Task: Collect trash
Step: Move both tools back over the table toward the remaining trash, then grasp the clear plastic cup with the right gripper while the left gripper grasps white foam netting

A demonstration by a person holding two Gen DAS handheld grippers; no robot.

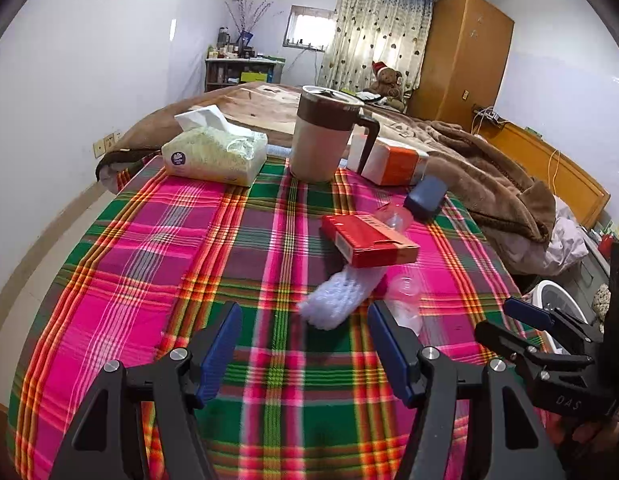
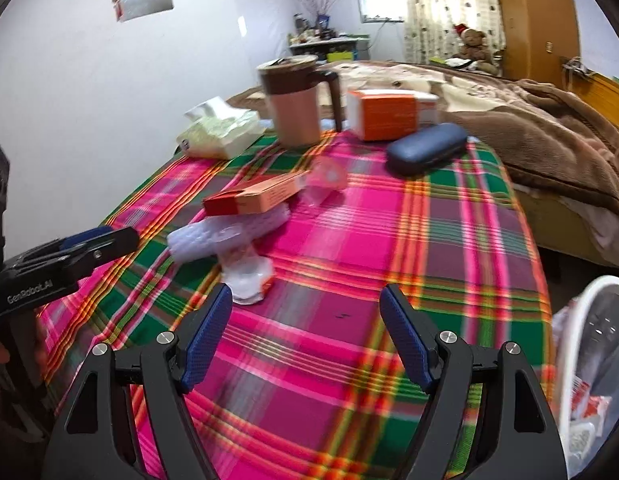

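On the plaid tablecloth (image 1: 157,248), I take the red carton (image 1: 369,240) near the middle as my landmark. It lies tilted, propped on a white foam sleeve (image 1: 341,296) that pokes out from under it toward me. Just beside the carton on its near right lies a crumpled clear plastic cup (image 1: 405,300), and another clear plastic piece (image 1: 393,216) touches its far edge. Beyond the carton stand a lidded mug (image 1: 321,136), a tissue pack (image 1: 215,148) to the far left and an orange-and-white box (image 1: 389,160) to the far right, with a dark blue case (image 1: 427,196) nearer the carton's right. My left gripper (image 1: 305,336) hangs over the cloth on the near side of the carton, jaws apart and nothing between them, the foam sleeve's end just ahead. My right gripper (image 2: 305,320) is likewise spread wide and empty, the crumpled cup just ahead of its left finger. A white bin (image 2: 589,360) holding wrappers sits off the table, well to the carton's right.
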